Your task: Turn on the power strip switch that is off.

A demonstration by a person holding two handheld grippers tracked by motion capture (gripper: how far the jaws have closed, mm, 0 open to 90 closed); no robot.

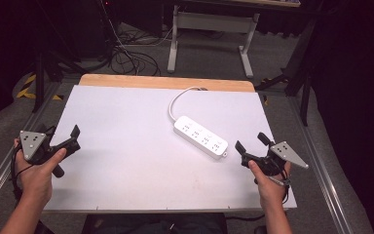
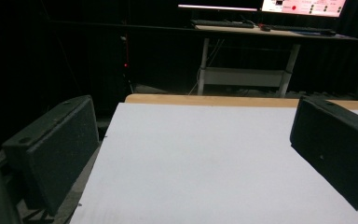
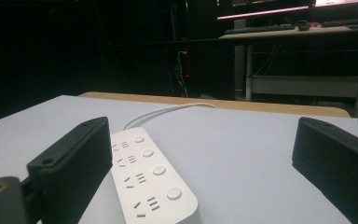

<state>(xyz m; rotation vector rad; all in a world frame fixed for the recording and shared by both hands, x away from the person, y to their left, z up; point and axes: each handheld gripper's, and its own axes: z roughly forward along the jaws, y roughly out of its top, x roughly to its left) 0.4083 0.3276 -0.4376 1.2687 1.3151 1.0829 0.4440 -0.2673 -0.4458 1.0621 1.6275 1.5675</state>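
White power strip [image 1: 200, 137] lies on the table [image 1: 126, 161]. Left gripper [image 1: 65, 139] at the left edge, fingers apart. Right gripper [image 1: 251, 146] near the strip, fingers apart too.

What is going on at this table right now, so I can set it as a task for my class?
A person holds a two-jaw gripper in each hand over a white table. The left gripper is near the left edge, jaws open and empty. The right gripper is near the right edge, jaws open too, close to a white power strip lying flat with its cord running to the far edge. Nothing is being gripped yet.
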